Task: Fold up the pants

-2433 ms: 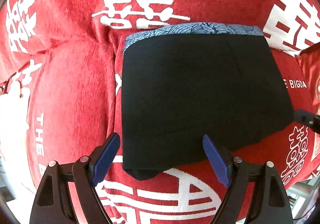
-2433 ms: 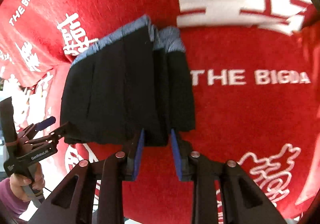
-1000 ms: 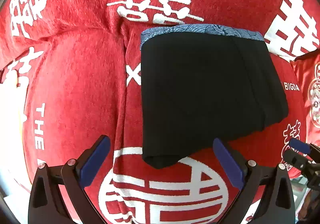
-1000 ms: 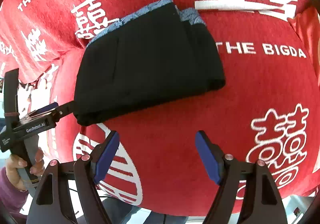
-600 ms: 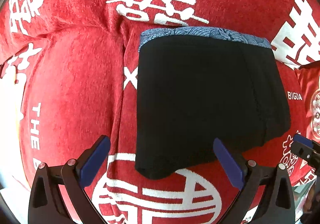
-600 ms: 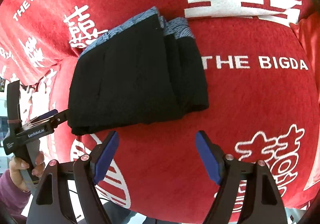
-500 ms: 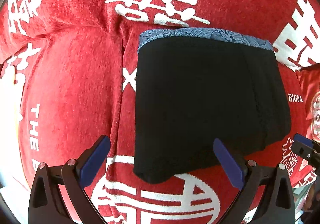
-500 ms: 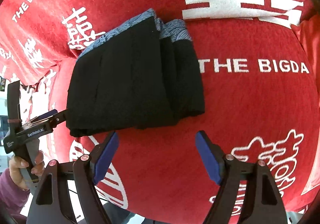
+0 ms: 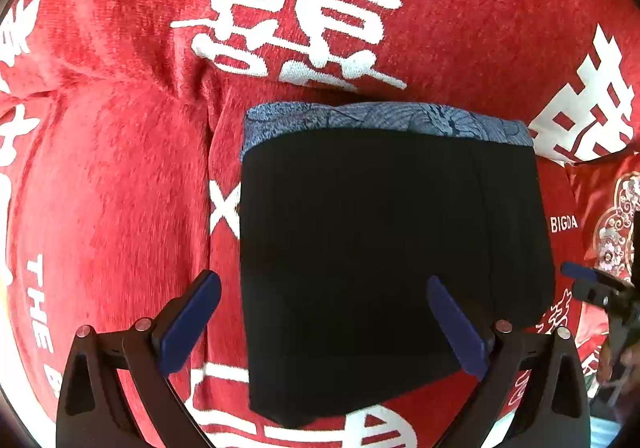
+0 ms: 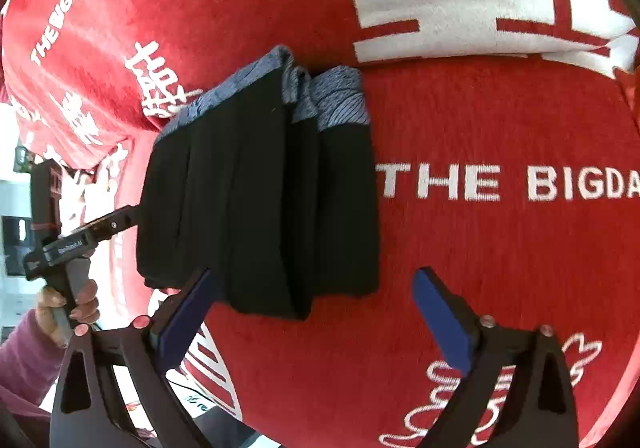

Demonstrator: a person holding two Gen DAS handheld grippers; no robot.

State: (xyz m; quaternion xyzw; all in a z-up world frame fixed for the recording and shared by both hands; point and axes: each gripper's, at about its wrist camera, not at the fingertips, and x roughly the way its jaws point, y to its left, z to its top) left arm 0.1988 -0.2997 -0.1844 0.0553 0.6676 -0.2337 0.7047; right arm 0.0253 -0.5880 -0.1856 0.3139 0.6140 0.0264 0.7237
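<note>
The black pants [image 9: 380,248] lie folded into a thick rectangle on the red cloth [image 9: 120,188], blue patterned waistband [image 9: 380,118] at the far edge. My left gripper [image 9: 324,324] hovers open over their near edge, one finger off the left side, the other above the fabric. In the right wrist view the folded layers of the pants [image 10: 260,200] show stacked. My right gripper [image 10: 314,316] is opening wide; the pants' near corner sits between its fingers, pads not pressing. The left gripper [image 10: 120,222] reaches the pants' left edge.
The red cloth [image 10: 500,268] bears white characters and lettering and bulges into soft folds. A red embroidered cushion [image 9: 616,216] lies at the right. A hand [image 10: 76,300] in a purple sleeve holds the left gripper. The cloth's edge drops off at lower left.
The right gripper, earlier shut on the pants' near edge, let go and pulled back. Over the last second both grippers have come in closer over the pants, which have stayed folded.
</note>
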